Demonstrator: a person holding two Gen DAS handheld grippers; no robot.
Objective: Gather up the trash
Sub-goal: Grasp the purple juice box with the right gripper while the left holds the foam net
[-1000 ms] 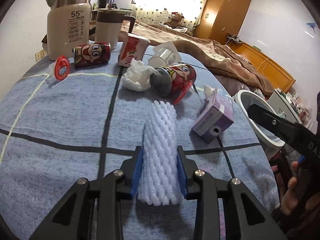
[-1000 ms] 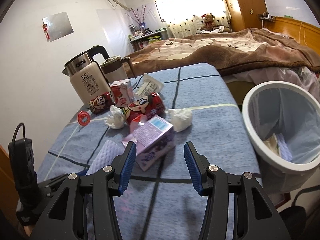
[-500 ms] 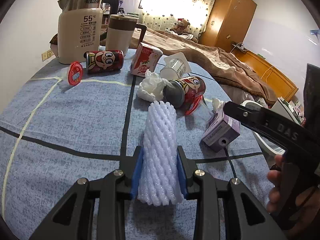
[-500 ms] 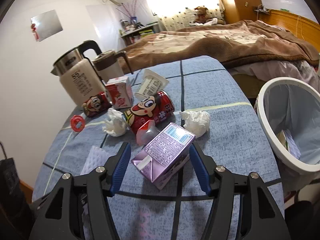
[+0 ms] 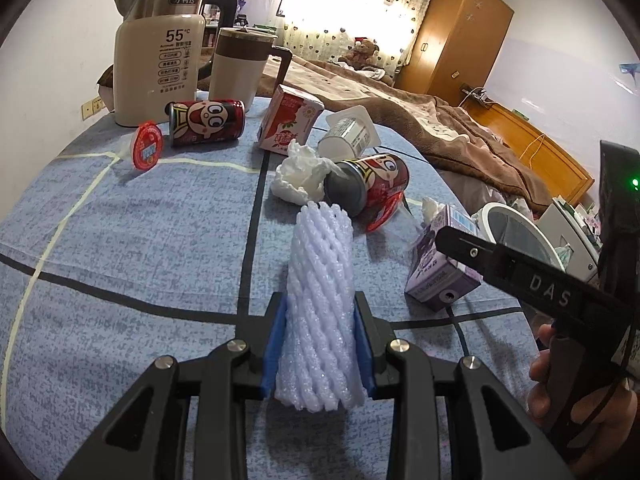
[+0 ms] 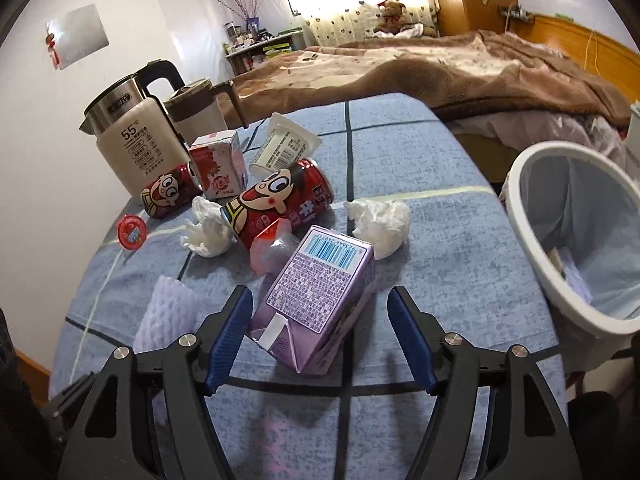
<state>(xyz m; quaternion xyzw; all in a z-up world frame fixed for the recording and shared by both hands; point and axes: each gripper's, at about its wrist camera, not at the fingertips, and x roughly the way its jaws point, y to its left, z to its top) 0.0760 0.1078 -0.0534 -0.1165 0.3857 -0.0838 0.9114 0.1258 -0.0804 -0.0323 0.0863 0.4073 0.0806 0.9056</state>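
Note:
My left gripper (image 5: 320,320) is shut on a white foam fruit net (image 5: 320,300) that lies on the blue tablecloth (image 5: 120,240). My right gripper (image 6: 320,312) has its jaws opening wide around a purple drink carton (image 6: 320,296); the carton lies between the blue pads, which do not touch it. The right gripper's finger (image 5: 512,264) crosses the left wrist view over the same carton (image 5: 436,276). Beyond lie a red can (image 6: 276,204), two crumpled tissues (image 6: 380,224), a red-and-white carton (image 6: 220,168) and a yoghurt cup (image 6: 280,148).
A white bin with a liner (image 6: 568,236) stands off the table's right edge, some trash inside. A kettle (image 6: 132,136) and a mug (image 6: 200,112) stand at the back left, with a second red can (image 6: 168,192) and a red lid (image 6: 132,232). A bed lies behind.
My right gripper moved forward over the purple carton and its jaws widened around it. The left gripper stayed shut on the foam net.

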